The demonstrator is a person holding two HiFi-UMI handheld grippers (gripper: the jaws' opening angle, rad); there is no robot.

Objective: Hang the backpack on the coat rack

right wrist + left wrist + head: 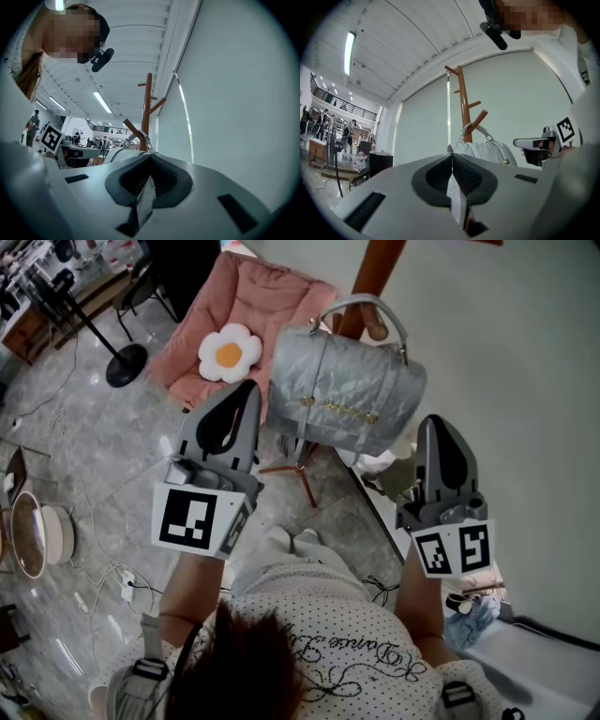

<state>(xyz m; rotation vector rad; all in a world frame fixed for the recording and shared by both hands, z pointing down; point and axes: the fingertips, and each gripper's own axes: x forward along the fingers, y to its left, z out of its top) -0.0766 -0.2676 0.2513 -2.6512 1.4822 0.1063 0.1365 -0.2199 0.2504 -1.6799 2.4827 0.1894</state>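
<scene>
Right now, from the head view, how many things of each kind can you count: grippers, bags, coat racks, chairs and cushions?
grippers: 2, the left gripper and the right gripper, both with jaws shut and empty
backpack: 1, hanging on the rack
coat rack: 1
pink chair: 1
flower cushion: 1
Total: 6

head view: over the person's head, steeply down, left tool (251,385) lower left, right tool (436,420) lower right | left gripper view: low behind its own jaws, facing slightly up, right tool at right edge | right gripper view: likewise, from the other side | shared by all three: coat rack (375,277) and backpack (345,395), close ahead
</scene>
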